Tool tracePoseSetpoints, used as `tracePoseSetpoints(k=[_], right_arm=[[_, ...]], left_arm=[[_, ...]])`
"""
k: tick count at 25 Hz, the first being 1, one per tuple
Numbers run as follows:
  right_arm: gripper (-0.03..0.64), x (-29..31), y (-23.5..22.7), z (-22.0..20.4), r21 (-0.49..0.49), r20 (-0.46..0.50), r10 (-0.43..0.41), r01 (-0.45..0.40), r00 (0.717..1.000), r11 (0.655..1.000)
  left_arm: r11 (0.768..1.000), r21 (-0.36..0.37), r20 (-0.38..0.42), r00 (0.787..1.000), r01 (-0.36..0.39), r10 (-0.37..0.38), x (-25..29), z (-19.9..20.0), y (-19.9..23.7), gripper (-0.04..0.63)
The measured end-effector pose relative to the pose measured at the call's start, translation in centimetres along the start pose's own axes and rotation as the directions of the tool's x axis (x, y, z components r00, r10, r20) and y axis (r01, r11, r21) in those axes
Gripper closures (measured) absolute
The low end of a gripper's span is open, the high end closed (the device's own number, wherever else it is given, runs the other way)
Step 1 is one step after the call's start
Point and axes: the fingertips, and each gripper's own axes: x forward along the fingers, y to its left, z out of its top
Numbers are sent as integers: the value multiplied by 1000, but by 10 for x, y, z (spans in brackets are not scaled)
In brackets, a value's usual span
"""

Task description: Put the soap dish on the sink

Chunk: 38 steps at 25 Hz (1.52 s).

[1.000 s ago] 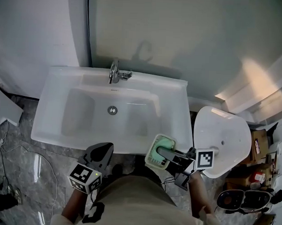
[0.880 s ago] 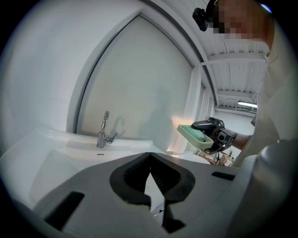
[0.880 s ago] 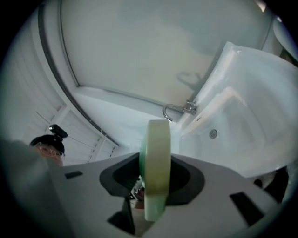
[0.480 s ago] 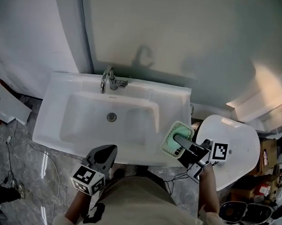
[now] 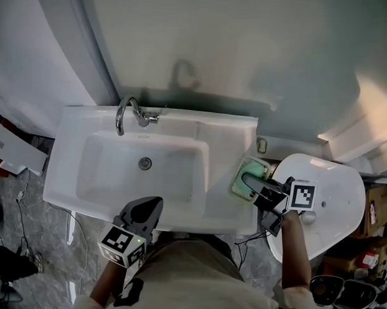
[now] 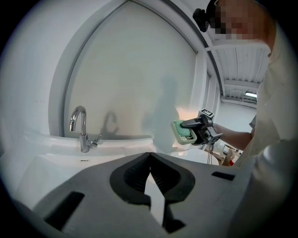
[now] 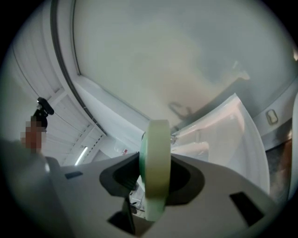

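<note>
Over the right-hand ledge of the sink point(image 5: 226, 152), at about 3 o'clock from the drain point(image 5: 145, 162), the pale green soap dish point(image 5: 238, 188) hangs in the right gripper point(image 5: 248, 179). In the head view its open face looks roughly upward. In the left gripper view it seems to sit just above the ledge rather than on it, though contact cannot be ruled out. The right gripper's jaws are clamped partway closed on the dish, one across its top and one beneath, and the right gripper view shows the dish point(image 7: 156, 167) edge-on between them.

I judge the placing to be the step in hand. The dish should be levelled first, then lowered onto the flat ledge well inboard of the sink's 3 o'clock edge, where the white rounded fixture point(image 5: 328, 206) stands close. With a jaw under the dish, its far rim should settle first. The jaws should part only once it rests, since a light dish could skid on glazed ceramic.

The left gripper point(image 5: 146, 206), at 6 o'clock from the drain, has its jaws closed together on nothing, well clear of the faucet point(image 5: 127, 112).
</note>
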Motion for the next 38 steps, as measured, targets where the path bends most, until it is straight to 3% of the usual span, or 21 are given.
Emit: tracePoseSetpoints(k=[3,7,15,18,21,30,38], right_arm=[[468,8,-29,5,-9,-29,-17,17,999,1000],[468,22,-74,0,70,-95,-56,63,994,996],[468,56,-120,-6,140,-170,-17,41,985,989],[468,64,-148,-18,210,-209,-83,128,974,969],[468,74,-167,-21,316,-198,-78,139,977,938],[466,94,-210,-48,261,-339,-152,248,928,933],[466,97,-230,-58,271,-371,-185,297,910,916]], left_arm=[[1000,2,-16,1000,-4,4,14,0,-6,577],[1000,5,-27,999,-27,27,27,2,-10,577],[995,-29,3,995,-99,99,39,3,4,577],[993,-44,-1,994,-110,110,41,1,9,577],[991,-55,-9,993,-119,119,43,-1,10,577],[989,-71,-20,991,-132,131,43,-6,22,576],[989,-77,-28,992,-125,123,44,-6,21,577]])
